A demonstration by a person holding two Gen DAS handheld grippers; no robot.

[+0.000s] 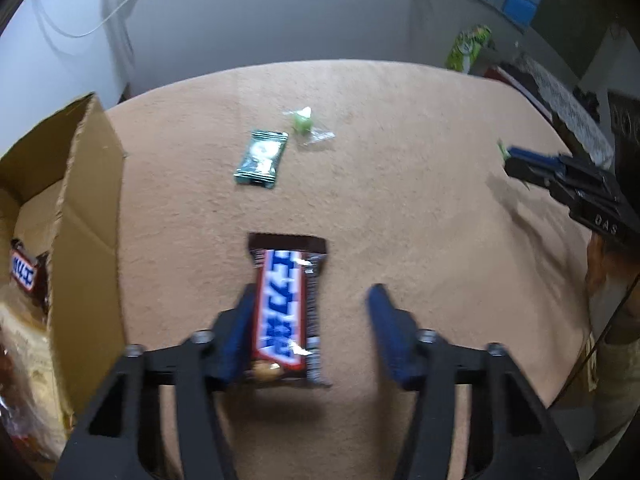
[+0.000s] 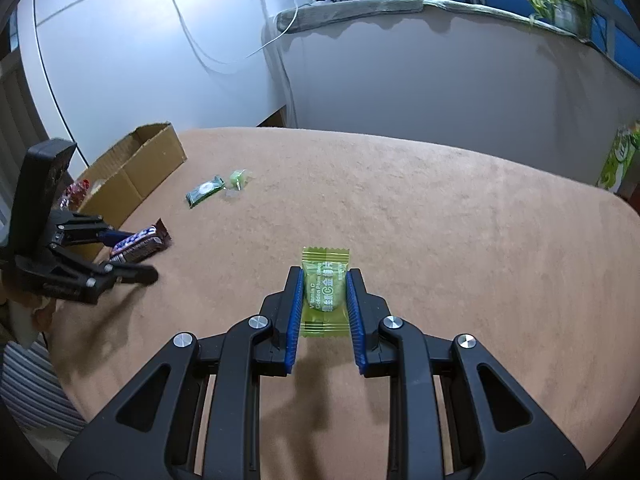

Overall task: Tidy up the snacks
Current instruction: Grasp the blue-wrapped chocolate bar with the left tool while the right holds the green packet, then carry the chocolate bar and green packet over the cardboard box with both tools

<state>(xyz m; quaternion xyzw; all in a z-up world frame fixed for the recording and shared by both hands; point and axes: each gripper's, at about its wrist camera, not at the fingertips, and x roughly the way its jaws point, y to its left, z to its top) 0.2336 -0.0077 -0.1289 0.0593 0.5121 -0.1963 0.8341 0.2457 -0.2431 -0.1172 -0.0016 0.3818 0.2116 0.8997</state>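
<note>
A Snickers bar [image 1: 288, 312] lies lengthwise on the tan cloth, between the fingers of my left gripper [image 1: 312, 294]. The left pad touches its side, while the right pad stands well clear, so the gripper is open. In the right wrist view the same bar [image 2: 138, 244] lies by the left gripper [image 2: 132, 256], near the cardboard box [image 2: 140, 168]. My right gripper [image 2: 325, 273] is shut on a green candy packet [image 2: 325, 292], with both blue pads pressed against its sides, just above the cloth. The right gripper [image 1: 510, 160] also shows at the right edge of the left wrist view.
A teal packet [image 1: 262, 158] and a green sweet in clear wrap [image 1: 303, 124] lie on the tan-covered table [image 1: 400, 200]. The open cardboard box [image 1: 92, 184] at the left holds another Snickers [image 1: 26, 276] and other snacks. A green bag [image 1: 468, 46] stands at the far right edge.
</note>
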